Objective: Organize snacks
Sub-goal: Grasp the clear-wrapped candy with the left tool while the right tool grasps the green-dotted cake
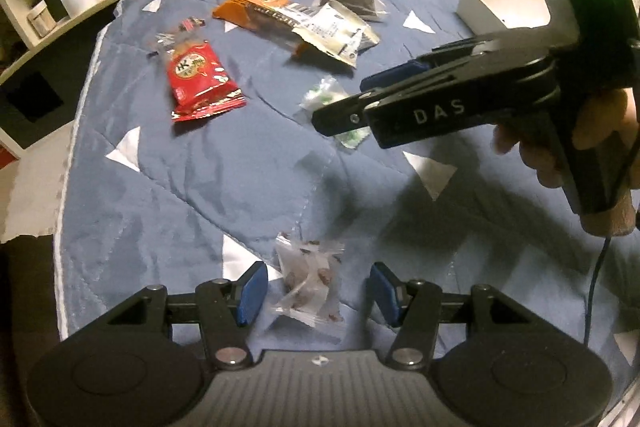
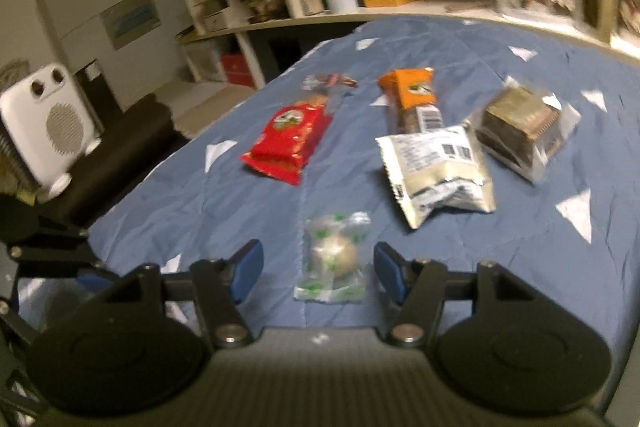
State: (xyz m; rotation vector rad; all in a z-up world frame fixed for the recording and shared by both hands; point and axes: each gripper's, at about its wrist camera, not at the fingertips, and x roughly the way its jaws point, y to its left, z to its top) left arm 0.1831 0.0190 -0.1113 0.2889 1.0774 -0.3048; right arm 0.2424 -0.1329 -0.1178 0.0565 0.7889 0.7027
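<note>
The left gripper [image 1: 316, 293] pointed steeply down at the quilt [image 1: 200, 187], jaws apart around a clear sweet [image 1: 308, 283] without touching it. The right gripper [image 2: 318, 269], tilted less steeply in a hand [image 1: 560, 155], stood wide around a green-marked sweet [image 2: 334, 259]. The red packet [image 1: 200, 79] lay farther up the quilt.

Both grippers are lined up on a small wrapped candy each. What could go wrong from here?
1. The left gripper straddles a clear-wrapped brown candy, pads not yet touching; on the soft blue quilt they may pinch fabric too.
2. The right gripper frames the green-printed candy; gripping only the crinkly wrapper ends could let it slip.
3. The right gripper hangs close above the left's workspace, so lifting together risks a bump.
</note>
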